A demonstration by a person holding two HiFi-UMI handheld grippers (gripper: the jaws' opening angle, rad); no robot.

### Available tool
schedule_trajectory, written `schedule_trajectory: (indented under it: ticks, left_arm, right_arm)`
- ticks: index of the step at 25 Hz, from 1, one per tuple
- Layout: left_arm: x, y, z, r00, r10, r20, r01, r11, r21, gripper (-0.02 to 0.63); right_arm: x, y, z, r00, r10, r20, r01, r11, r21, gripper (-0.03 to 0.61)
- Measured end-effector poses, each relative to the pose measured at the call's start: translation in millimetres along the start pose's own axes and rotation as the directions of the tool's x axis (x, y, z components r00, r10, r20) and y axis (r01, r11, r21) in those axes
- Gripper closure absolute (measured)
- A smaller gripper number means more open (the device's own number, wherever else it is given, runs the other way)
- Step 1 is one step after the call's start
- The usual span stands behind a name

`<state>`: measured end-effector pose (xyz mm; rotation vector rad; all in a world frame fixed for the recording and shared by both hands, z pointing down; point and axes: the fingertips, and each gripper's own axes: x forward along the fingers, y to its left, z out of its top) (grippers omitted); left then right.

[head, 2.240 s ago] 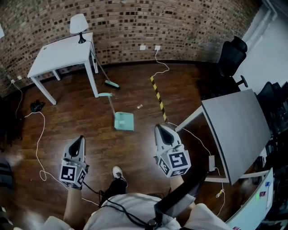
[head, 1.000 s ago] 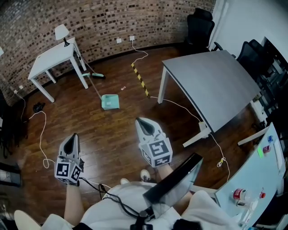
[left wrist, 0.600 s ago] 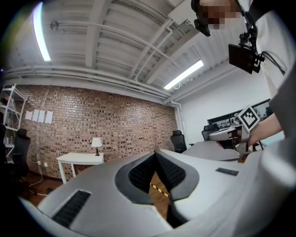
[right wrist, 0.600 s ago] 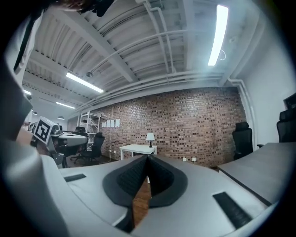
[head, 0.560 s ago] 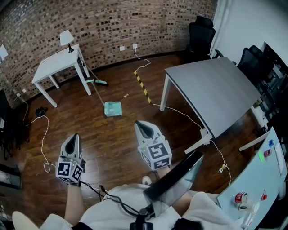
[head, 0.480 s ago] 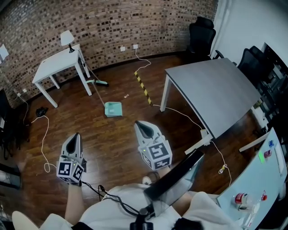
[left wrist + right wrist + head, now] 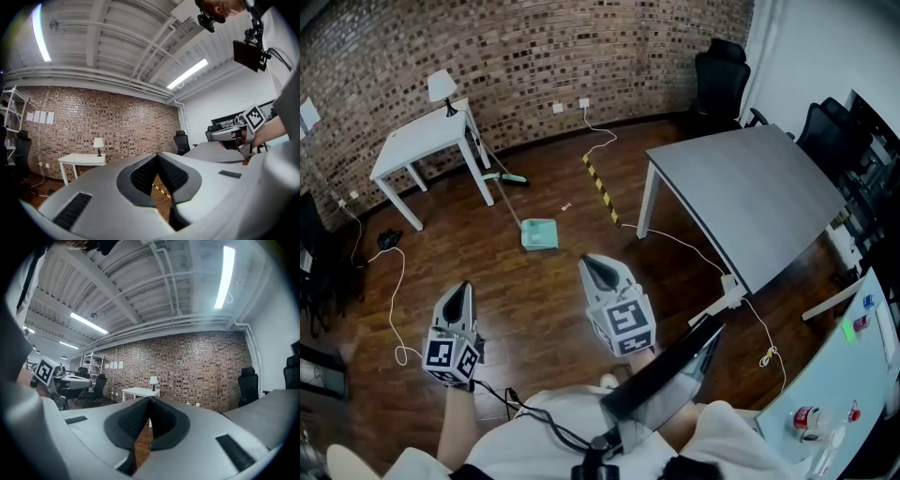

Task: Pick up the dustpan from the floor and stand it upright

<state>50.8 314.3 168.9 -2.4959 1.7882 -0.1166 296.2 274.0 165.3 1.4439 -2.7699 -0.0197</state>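
Across the room, wood floor (image 7: 534,309) runs open from the person to the brick wall (image 7: 544,47). Grey table (image 7: 750,197) edge bounds the right side. White table (image 7: 417,141) stands by the wall, upper left. A lane of bare floor lies between the two.

Dustpan (image 7: 539,234) lies flat in that lane, handle running toward the white table's leg, well ahead of both grippers. Striped tape (image 7: 602,187) is near its right. White cable (image 7: 394,300) loops at left.

Left gripper (image 7: 463,289) and right gripper (image 7: 591,262) are held level, pointing forward, side by side, apart. Both are clenched, jaws together, gripping nothing.
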Motion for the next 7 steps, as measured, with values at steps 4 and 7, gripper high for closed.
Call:
schedule_trajectory:
  ticks: [4,7]
  left_arm:
    - [3.2,1.5,-2.3,1.0,0.001,-0.003,-0.001,1.0,-0.007,0.621]
    - [5.3,2.7,-3.8,1.0,-0.001,-0.007,0.001,1.0,-0.014,0.621]
  right_arm:
    - [6.4,3.7,2.5,1.0,0.012,0.009,-0.012,1.0,0.003,0.595]
    - [8.8,3.7,1.4,1.0,0.01,0.002,-0.01,1.0,0.008,0.595]
